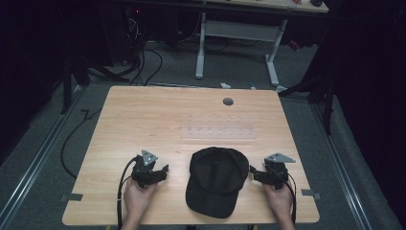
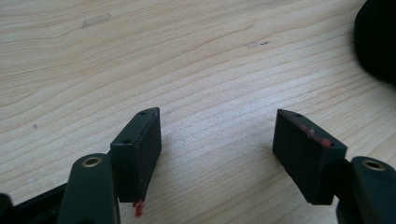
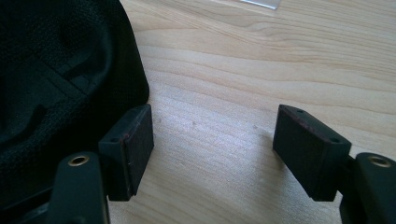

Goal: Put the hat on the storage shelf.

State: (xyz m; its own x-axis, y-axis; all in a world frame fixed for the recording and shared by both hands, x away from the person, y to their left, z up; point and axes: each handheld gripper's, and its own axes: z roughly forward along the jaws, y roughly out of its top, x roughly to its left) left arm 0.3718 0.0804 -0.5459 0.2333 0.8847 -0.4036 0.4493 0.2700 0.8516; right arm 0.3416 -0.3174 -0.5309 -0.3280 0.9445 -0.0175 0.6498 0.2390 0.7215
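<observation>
A black cap (image 1: 215, 179) lies on the wooden table (image 1: 158, 120) near its front edge, brim toward the person. My left gripper (image 1: 162, 171) rests to the cap's left, jaws open, with bare wood between them; the same left gripper (image 2: 217, 140) has the cap's edge (image 2: 378, 42) at the far right of its view. My right gripper (image 1: 253, 173) sits just right of the cap, open and empty. In the right gripper view the right gripper (image 3: 212, 135) has its left jaw right beside the cap's fabric (image 3: 60, 79); I cannot tell whether they touch.
A clear plastic strip (image 1: 219, 132) lies flat on the table behind the cap. A grey round grommet (image 1: 228, 101) sits near the far edge. Beyond the table stand a white desk frame (image 1: 237, 43) and floor cables (image 1: 143, 62).
</observation>
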